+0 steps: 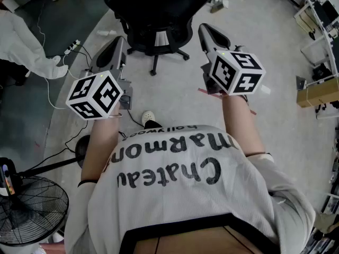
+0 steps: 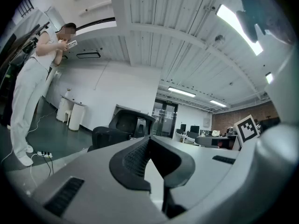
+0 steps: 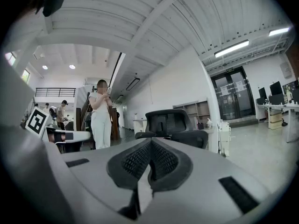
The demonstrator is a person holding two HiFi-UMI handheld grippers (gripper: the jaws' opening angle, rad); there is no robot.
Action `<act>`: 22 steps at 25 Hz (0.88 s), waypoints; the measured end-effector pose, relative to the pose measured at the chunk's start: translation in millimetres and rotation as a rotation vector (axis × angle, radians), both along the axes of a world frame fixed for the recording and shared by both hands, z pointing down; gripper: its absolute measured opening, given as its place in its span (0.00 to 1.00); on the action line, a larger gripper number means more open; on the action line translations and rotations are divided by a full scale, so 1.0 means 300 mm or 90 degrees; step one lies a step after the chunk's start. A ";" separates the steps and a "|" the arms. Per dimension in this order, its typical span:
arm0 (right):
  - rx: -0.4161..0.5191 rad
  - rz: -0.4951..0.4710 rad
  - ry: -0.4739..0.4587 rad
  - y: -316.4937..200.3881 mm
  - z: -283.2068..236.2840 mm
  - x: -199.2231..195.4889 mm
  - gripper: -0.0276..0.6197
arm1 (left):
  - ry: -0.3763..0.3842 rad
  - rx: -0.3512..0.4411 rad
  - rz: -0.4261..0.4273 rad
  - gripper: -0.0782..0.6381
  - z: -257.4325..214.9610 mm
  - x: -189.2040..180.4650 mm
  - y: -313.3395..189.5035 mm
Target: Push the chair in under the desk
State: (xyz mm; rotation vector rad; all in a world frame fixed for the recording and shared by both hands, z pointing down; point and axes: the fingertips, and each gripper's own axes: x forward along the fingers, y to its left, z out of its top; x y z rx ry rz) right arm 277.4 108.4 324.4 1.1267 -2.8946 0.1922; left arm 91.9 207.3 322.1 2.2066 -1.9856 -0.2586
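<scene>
On the white shirt [image 1: 201,205], "Chateau MaRmon", "hollywood", black chair [image 1: 159,12] ahead

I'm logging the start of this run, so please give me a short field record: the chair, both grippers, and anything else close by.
chair: black mesh office chair on a wheeled base, ahead of the person, not touched
left gripper: shut, empty, short of the chair
right gripper: shut, empty, short of the chair
nearby: white power strip with cables, left of the chair
bystander: person in white, far left
</scene>
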 end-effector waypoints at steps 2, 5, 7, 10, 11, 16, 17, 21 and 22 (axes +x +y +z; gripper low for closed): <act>0.000 -0.002 0.001 0.004 0.000 -0.008 0.06 | 0.000 0.000 0.001 0.13 0.000 -0.003 0.002; -0.002 -0.001 0.000 0.002 0.000 -0.011 0.06 | 0.000 -0.001 0.003 0.13 -0.002 -0.004 -0.002; -0.004 0.000 0.000 -0.005 -0.001 -0.012 0.06 | 0.001 0.000 0.004 0.13 -0.006 -0.005 -0.009; -0.007 0.002 0.001 -0.012 0.003 -0.011 0.06 | 0.003 0.001 0.005 0.13 -0.007 -0.005 -0.017; -0.009 0.002 0.002 -0.014 0.008 -0.011 0.06 | 0.005 0.000 0.006 0.13 -0.004 -0.005 -0.021; -0.019 0.014 -0.007 -0.049 0.012 -0.028 0.06 | 0.015 -0.004 0.010 0.13 0.008 -0.033 -0.060; -0.022 0.017 -0.011 -0.064 0.008 -0.034 0.06 | 0.017 -0.003 0.011 0.13 0.006 -0.043 -0.073; -0.025 0.026 -0.016 -0.129 0.002 -0.076 0.06 | 0.021 -0.001 0.014 0.13 0.004 -0.097 -0.134; -0.024 0.028 -0.016 -0.147 -0.001 -0.094 0.06 | 0.023 0.001 0.016 0.13 0.001 -0.116 -0.152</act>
